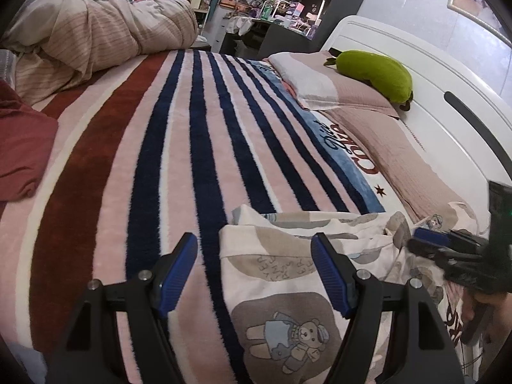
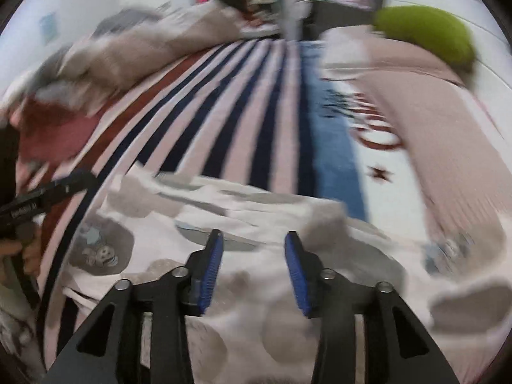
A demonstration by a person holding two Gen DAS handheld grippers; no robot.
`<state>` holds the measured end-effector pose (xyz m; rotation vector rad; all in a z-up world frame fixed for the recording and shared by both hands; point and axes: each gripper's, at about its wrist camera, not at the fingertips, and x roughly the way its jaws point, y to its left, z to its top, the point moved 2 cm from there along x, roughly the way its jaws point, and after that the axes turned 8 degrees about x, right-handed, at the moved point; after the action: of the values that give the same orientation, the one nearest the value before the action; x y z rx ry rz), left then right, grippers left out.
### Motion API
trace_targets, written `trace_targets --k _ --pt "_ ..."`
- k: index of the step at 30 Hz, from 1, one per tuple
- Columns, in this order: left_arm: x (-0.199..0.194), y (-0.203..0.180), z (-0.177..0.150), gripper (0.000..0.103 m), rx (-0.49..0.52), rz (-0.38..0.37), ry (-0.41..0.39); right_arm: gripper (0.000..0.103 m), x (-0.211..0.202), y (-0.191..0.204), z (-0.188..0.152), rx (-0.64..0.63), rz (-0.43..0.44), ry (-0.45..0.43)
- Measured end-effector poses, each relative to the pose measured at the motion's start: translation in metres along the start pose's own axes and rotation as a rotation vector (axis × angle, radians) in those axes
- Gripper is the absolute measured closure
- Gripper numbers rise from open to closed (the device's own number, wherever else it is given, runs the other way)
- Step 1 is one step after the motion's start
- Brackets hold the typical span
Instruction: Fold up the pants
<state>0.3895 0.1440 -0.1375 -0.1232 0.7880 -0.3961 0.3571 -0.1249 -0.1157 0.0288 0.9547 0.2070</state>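
Cream cotton pants [image 1: 288, 291], printed with grey patches and a teddy bear, lie bunched on the near part of the bed, on a striped blanket [image 1: 179, 147] of pink, navy and rust bands. The left claw [image 1: 254, 270] hangs over the pants' left edge with its blue pads wide apart; the cloth lies below and between them, and nothing is pinched. One pad is over the blanket, the other over the pants.

To the right in the left wrist view, the right claw [image 1: 425, 240] reaches in over the far side of the pants. Its own view is smeared by motion blur. There the right claw [image 2: 254, 256] stands partly open above the pants [image 2: 256, 211], with a clear gap between its pads and no cloth caught in it. At the left edge of that view the left claw's black frame shows, with fingers [image 2: 12, 249] of a hand behind it.

Farther up the bed lie a rumpled beige duvet [image 1: 96, 28], a maroon cloth [image 1: 22, 147] at the left edge, and pillows [image 1: 332, 86] against a white headboard [image 1: 448, 121]. A green plush [image 1: 374, 70] rests on the pillows. Cluttered shelves [image 1: 288, 3] fill the back of the room.
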Motion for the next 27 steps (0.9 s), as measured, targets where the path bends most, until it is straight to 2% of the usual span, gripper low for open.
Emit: trace_targets --k 2,4,6,8,10,13,14,16,18,22,27 --pt "0.001 -0.001 0.000 0.033 0.007 -0.001 0.001 0.066 0.019 0.012 0.004 -0.097 -0.011 0.033" --pt "0.001 -0.002 -0.001 0.033 0.013 0.002 0.001 0.066 0.038 0.017 0.004 -0.179 -0.006 0.104" --pt "0.000 -0.002 -0.001 0.033 0.016 0.009 0.000 0.054 0.058 0.017 0.006 -0.286 -0.026 0.178" --pt "0.001 -0.002 -0.001 0.033 0.020 0.017 0.003 0.044 0.069 0.010 0.006 -0.378 -0.057 0.208" --pt "0.003 -0.004 -0.002 0.033 0.024 0.005 0.016 0.041 0.074 0.002 0.007 -0.401 -0.051 0.225" --pt "0.012 -0.011 -0.005 0.033 0.056 -0.020 0.059 0.044 0.077 -0.010 0.002 -0.399 0.036 0.327" --pt "0.013 -0.014 -0.006 0.033 0.075 -0.008 0.064 0.047 0.077 -0.011 0.000 -0.418 0.049 0.350" --pt "0.016 -0.021 -0.008 0.033 0.109 0.008 0.074 0.065 0.074 -0.011 -0.005 -0.466 0.065 0.378" --pt "0.018 -0.023 -0.009 0.033 0.116 -0.001 0.079 0.094 0.070 -0.009 -0.010 -0.523 0.041 0.390" --pt "0.019 -0.020 -0.010 0.033 0.109 0.016 0.079 0.101 0.054 0.001 -0.023 -0.650 -0.027 0.317" --pt "0.017 -0.016 -0.009 0.033 0.089 0.024 0.068 0.101 0.044 0.000 -0.018 -0.614 -0.118 0.193"
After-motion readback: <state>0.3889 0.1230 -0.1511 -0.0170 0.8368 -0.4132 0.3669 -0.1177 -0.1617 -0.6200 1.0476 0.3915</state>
